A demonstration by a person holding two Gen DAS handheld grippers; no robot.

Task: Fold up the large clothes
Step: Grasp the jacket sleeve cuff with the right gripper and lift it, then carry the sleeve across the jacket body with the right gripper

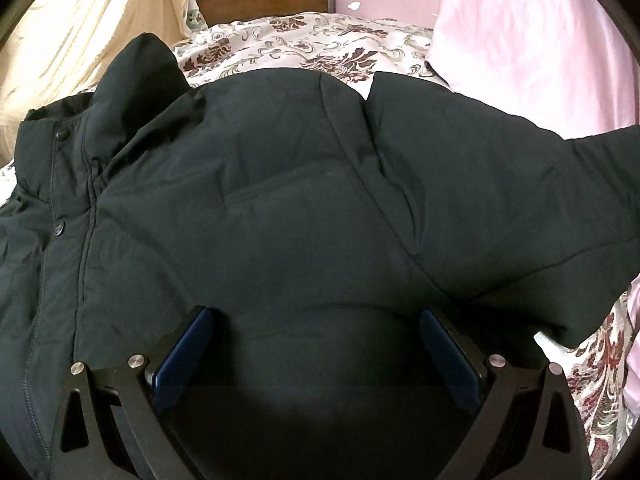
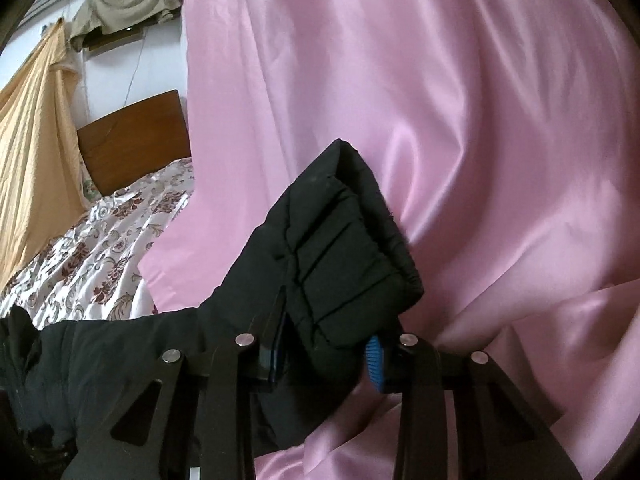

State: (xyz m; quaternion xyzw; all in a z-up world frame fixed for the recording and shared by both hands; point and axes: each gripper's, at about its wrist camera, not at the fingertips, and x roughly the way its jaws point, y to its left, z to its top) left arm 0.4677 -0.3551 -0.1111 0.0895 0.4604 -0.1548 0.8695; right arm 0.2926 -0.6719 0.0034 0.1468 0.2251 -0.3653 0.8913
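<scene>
Pointing up-right, sleeve cuff (image 2: 352, 248) in right tongs (image 2: 326, 354).

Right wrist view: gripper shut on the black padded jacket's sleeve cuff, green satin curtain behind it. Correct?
Almost. The right gripper is shut on the black padded jacket's sleeve cuff, but the satin curtain behind is pink, not green, as the right wrist view shows.

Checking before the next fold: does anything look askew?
Yes. The jacket lies front-up but rumpled, its collar standing up. The right gripper holds one sleeve cuff lifted against the pink curtain.
</scene>
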